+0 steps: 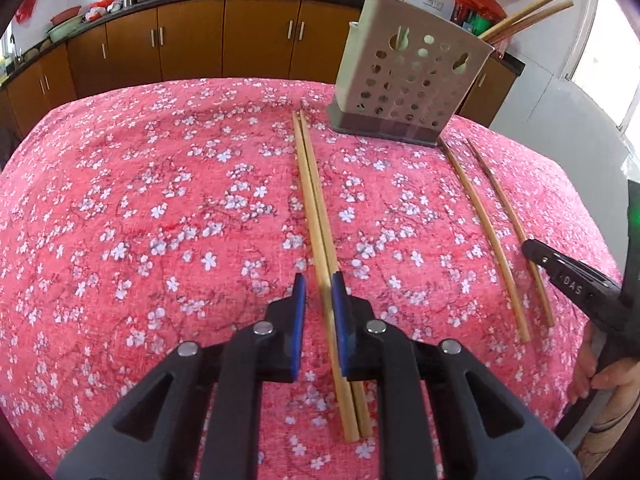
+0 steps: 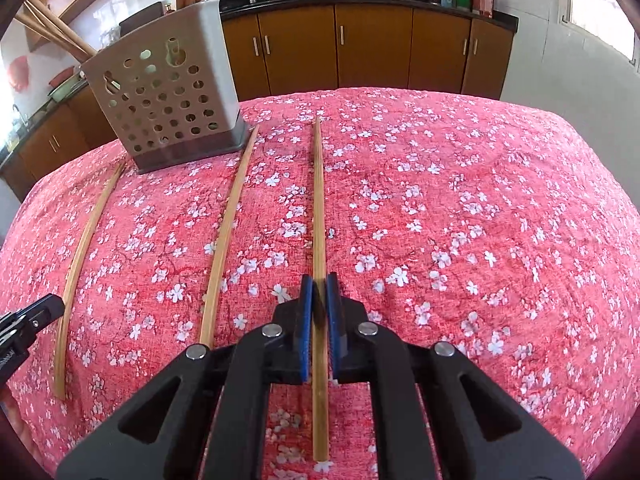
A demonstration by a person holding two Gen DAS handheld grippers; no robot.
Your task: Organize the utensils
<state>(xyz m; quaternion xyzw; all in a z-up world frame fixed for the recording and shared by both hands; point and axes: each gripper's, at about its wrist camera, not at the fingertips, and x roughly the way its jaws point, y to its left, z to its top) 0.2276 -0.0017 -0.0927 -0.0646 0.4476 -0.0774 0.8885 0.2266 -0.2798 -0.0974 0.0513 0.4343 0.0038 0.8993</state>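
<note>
A perforated grey utensil holder stands at the far side of the table and holds several chopsticks; it also shows in the right wrist view. My left gripper is open, its blue pads on either side of a pair of chopsticks lying on the cloth. Two single chopsticks lie to the right. My right gripper is closed on the rightmost chopstick, which lies along the cloth. Two other chopsticks lie to its left.
The table is covered with a red floral cloth. Brown kitchen cabinets and a counter with pans stand behind. The right gripper's finger shows at the right edge of the left wrist view.
</note>
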